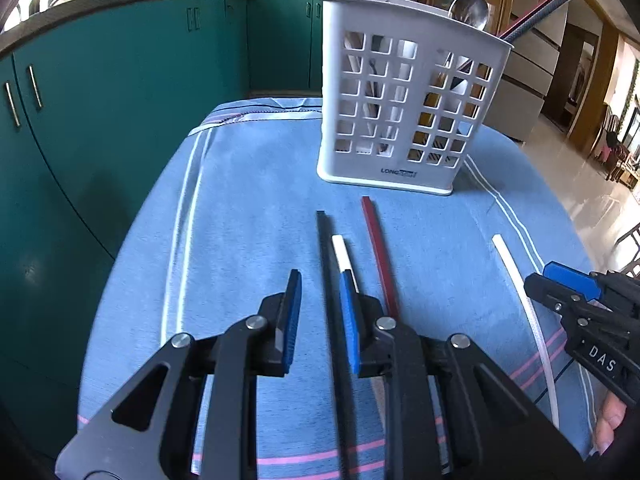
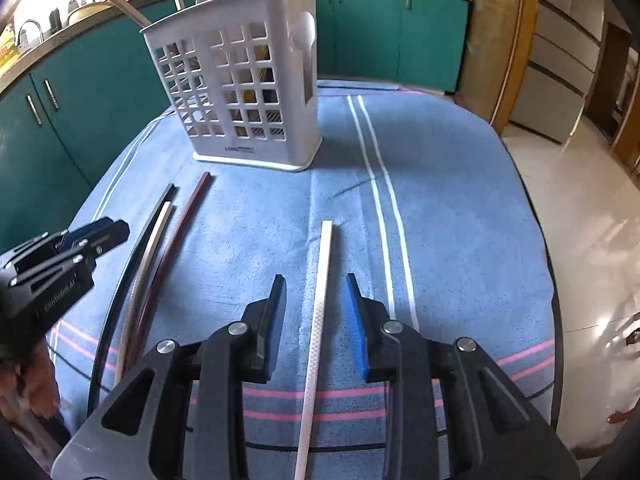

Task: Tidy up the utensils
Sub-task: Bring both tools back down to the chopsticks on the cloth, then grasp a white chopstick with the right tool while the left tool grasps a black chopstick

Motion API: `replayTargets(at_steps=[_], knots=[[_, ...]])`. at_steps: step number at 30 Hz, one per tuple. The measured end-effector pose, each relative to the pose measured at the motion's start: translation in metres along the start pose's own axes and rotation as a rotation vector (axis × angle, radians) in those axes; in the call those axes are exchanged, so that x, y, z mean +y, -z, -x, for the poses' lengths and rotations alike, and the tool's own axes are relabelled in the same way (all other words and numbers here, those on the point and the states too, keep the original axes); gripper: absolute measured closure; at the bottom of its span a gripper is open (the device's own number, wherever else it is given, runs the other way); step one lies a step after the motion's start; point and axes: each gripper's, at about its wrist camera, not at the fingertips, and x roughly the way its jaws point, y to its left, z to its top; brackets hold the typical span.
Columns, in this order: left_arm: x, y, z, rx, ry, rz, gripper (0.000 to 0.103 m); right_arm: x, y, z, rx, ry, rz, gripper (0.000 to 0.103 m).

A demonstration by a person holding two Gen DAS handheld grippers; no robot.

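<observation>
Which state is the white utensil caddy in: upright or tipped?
Upright. The white utensil caddy stands flat on its base on the blue cloth, walls vertical, with a spoon sticking up out of its top.

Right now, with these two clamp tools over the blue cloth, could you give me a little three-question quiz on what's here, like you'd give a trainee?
1. True or false: the white basket lies tipped on its side.
2. How many loose chopsticks lie on the cloth?
3. Which stick runs between the right gripper fingers: A black chopstick, B red chopstick, C the lone white chopstick?

Key: 1 false, it stands upright. 2 four. 3 C; both the right and left gripper are open.
</observation>
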Motion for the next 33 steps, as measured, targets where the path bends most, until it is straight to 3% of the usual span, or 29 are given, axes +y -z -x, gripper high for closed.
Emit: replayTargets(at_steps=[11,30,31,33], knots=[[-0.004,0.002,-0.005,0.003,-0.032,-0.013,0.081,0.005,0.01,-0.007,-0.008,0.053,0.012,0.073],[-0.009,0.003,-0.009,0.013,-0.037,-0.025,0.068,0.009,0.013,-0.028,0.02,0.051,0.004,0.067],[-0.009,0.004,-0.01,0.019,-0.038,-0.025,0.068,0.009,0.013,-0.028,0.021,0.05,0.003,0.068],[-0.008,0.005,-0.012,0.031,-0.033,-0.022,0.068,0.01,0.013,-0.028,0.018,0.032,-0.002,0.092]])
